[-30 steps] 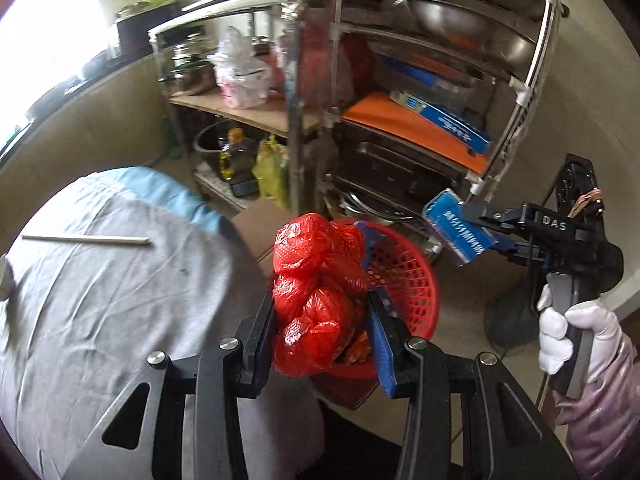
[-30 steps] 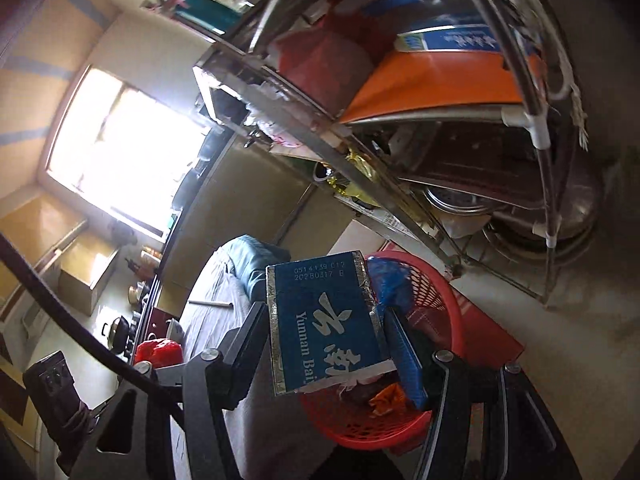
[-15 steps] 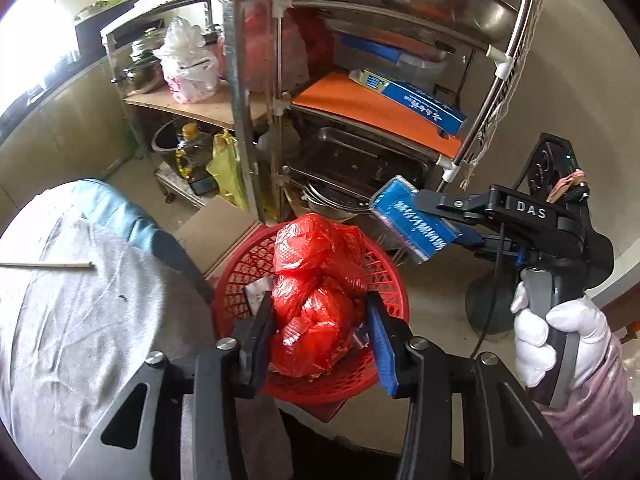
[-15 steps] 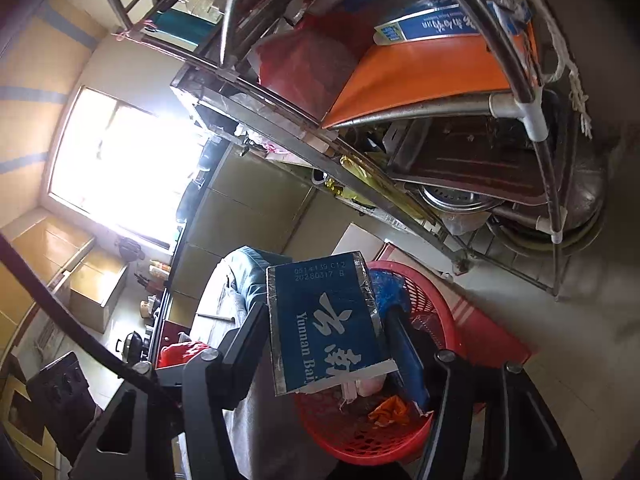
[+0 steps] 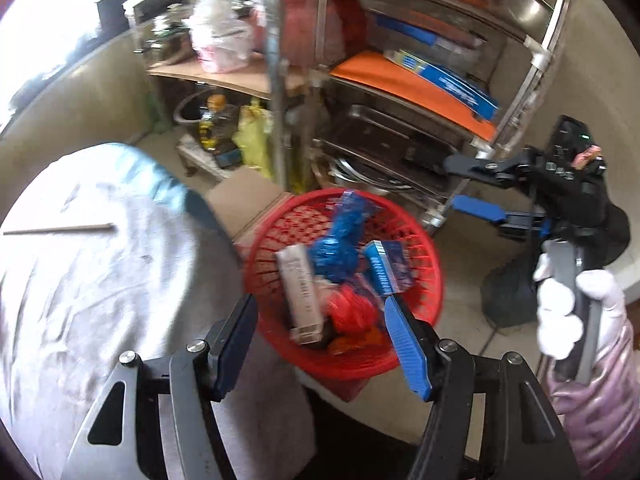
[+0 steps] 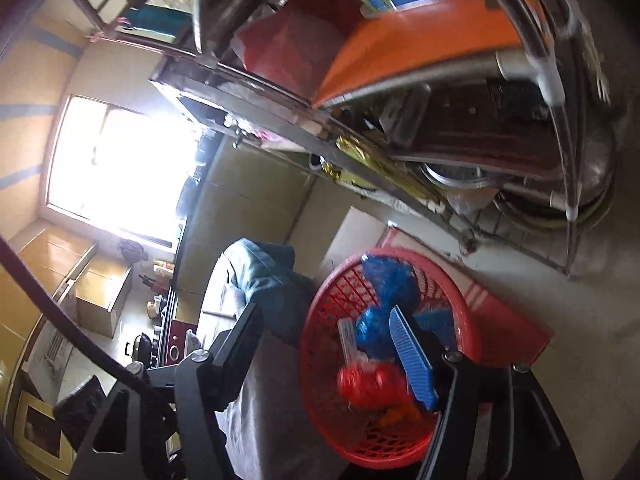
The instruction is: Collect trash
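Observation:
A red mesh basket (image 5: 424, 248) stands on the floor beside the table; it also shows in the right wrist view (image 6: 460, 308). In it lie a crumpled red bag (image 5: 352, 312), a blue bag (image 5: 336, 248), a blue box (image 5: 388, 268) and a white carton (image 5: 300, 292). My left gripper (image 5: 320, 344) is open and empty just above the basket's near rim. My right gripper (image 6: 332, 344) is open and empty over the basket; in the left wrist view it (image 5: 456, 184) hangs at the right, held by a white-gloved hand (image 5: 560, 312).
A round table with a grey cloth (image 5: 80, 288) lies at the left, a thin stick (image 5: 60, 229) on it. A metal rack (image 5: 400, 92) with trays, an orange board and a blue box stands behind the basket. A cardboard box (image 5: 240, 200) sits between table and rack.
My left gripper opened and the red bag dropped into the basket. My right gripper opened and the blue box fell into the basket.

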`<state>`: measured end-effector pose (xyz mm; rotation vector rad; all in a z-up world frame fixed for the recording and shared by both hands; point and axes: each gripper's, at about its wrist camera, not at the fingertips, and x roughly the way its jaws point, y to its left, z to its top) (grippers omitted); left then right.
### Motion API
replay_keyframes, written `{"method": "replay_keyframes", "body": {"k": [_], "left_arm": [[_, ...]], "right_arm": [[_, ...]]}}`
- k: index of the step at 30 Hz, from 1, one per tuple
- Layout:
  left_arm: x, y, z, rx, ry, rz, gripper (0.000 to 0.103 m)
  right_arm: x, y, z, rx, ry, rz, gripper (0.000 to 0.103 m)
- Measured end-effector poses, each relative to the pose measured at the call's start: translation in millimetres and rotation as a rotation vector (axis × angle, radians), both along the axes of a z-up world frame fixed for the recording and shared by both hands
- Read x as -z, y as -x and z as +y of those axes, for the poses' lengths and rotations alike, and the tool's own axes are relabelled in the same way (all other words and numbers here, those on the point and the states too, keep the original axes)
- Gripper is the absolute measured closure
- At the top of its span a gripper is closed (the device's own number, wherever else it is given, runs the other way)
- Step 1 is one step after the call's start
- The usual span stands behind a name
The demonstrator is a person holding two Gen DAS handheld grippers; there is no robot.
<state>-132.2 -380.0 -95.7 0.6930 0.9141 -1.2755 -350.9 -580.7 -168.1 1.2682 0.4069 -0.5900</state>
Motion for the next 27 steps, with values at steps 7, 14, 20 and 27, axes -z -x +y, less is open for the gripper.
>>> {"method": "replay_keyframes", "body": {"k": [7, 14, 20, 27], "left_arm": [[-16.2, -25.7, 38.2, -0.116, 0.026, -0.113, 0.033], [-40.4, -53.6, 90.7, -0.255, 0.076, -0.255, 0.023], [-56.8, -84.4, 145.0, -0.392, 0.129, -0.296, 0.022], [-67.2, -122.2, 216.1, -0.584, 0.176, -0.308, 0.021]], "right_arm": [[-17.0, -29.2, 17.6, -0.068, 0.051, 0.015, 0.034], [-41.9, -75.8, 49.4, -0.171, 0.129, 0.041, 0.034], [-63.2, -126.1, 87.2, -0.279, 0.190, 0.068, 0.034], [-82.7, -189.0, 148.4, -0.432, 0.272, 0.104, 0.034]]}}
